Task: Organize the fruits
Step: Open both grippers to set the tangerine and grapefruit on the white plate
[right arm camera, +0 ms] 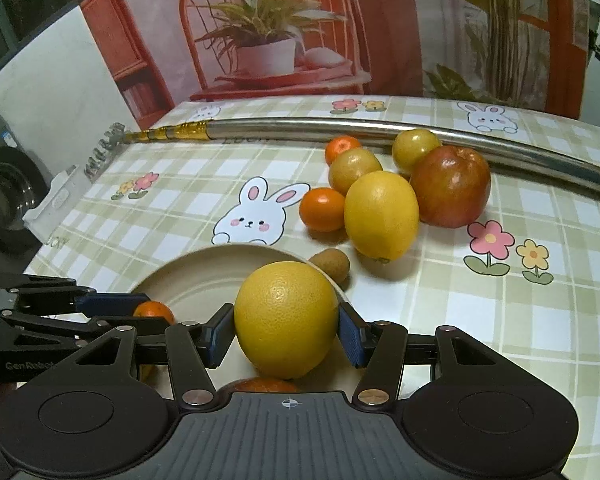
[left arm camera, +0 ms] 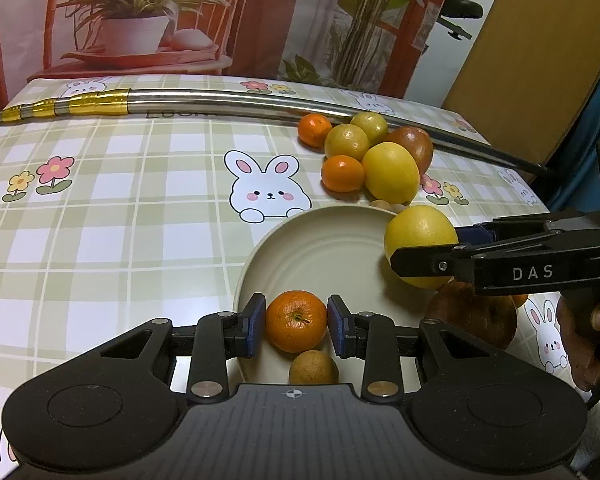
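1. The table (left arm camera: 100, 208), under a checked cloth printed with rabbits and flowers, fills both views; we lose its near edge behind the gripper bodies.
2. A long metal pole (left arm camera: 260, 102) with gold bands lies along the far side. Its right end leaves the frame in the right wrist view, and the lettering on it is too cut off to read.
3. The cream plate (left arm camera: 320, 248) sits near us. The gripper bodies cover its near rim.
4. The right gripper (right arm camera: 287, 330) holds a large yellow citrus (right arm camera: 286, 320) between its blue pads, over the plate's right rim. We cannot tell whether the fruit touches the plate.
5. An apple (left arm camera: 472, 316) lies by the plate's right rim, its top hidden beneath the right gripper.
6. The left gripper (left arm camera: 296, 322) has its pads against both sides of a mandarin (left arm camera: 296, 320) resting on the plate; in the right wrist view only a sliver of this fruit shows.
7. A small brown fruit (left arm camera: 314, 368) lies on the plate just behind the mandarin, its lower part cut off.
8. The loose pile (right arm camera: 388, 184) beside the pole holds a lemon, a red apple, two yellow-green fruits and two mandarins, partly overlapping.
9. Another small brown fruit (right arm camera: 332, 264) rests just outside the far rim.
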Demonstrator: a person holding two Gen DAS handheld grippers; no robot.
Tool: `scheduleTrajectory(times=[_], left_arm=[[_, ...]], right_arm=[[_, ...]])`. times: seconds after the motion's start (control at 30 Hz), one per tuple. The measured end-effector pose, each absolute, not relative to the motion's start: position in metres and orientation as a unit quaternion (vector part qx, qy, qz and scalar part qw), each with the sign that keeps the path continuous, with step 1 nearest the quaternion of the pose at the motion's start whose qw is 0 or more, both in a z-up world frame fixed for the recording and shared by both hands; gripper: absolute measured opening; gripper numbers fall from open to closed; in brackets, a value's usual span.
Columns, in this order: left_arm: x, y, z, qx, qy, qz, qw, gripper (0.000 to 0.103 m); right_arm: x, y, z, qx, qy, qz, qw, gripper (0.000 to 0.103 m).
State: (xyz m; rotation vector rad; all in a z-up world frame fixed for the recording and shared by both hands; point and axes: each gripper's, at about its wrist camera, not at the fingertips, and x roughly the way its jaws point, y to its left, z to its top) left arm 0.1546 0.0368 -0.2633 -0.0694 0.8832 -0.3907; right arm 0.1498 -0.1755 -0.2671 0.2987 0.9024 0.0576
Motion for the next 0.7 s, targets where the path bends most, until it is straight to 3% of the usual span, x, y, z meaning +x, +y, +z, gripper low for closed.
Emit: scheduleTrajectory(times=[0.7], left_arm=[[0.1535,0.0401,-0.2631,-0.048,0.424,-0.178,0.887,0.036]], right_arm=[[0.1465,-0.1758,-0.2701,0.149,0.443,0.024,0.884,0.052]])
